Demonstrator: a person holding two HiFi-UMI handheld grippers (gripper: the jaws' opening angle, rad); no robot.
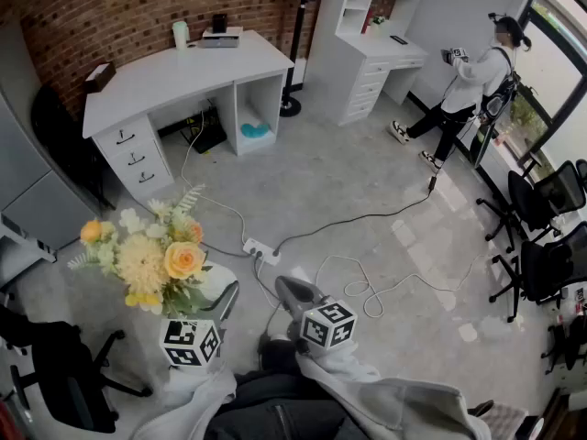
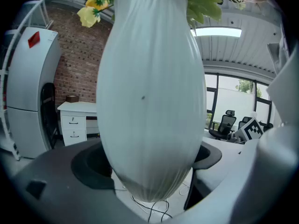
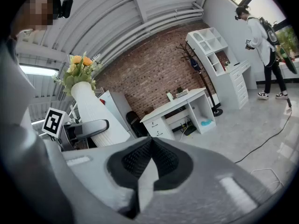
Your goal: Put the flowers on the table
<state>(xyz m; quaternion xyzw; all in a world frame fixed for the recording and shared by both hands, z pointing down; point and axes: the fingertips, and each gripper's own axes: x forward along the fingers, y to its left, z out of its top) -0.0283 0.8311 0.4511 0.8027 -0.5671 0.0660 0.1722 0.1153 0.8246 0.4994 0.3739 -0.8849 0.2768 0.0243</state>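
Note:
A bunch of yellow, orange and white flowers [image 1: 151,255] stands in a white ribbed vase [image 2: 149,101]. My left gripper [image 1: 206,298] holds the vase between wide-set jaws, low at the left of the head view. The vase fills the left gripper view, and its blooms reach past the top edge. Beside it my right gripper [image 1: 280,284] is shut with nothing in it, its pads pressed together in the right gripper view. The white table [image 1: 183,67] with drawers stands far ahead against the brick wall. A cup and small items sit on its back edge.
Cables and a power strip [image 1: 260,248] lie across the floor between me and the table. A person [image 1: 468,81] stands at the far right by a white shelf unit [image 1: 376,53]. Office chairs [image 1: 541,218] line the right side. A black chair [image 1: 55,374] is at lower left.

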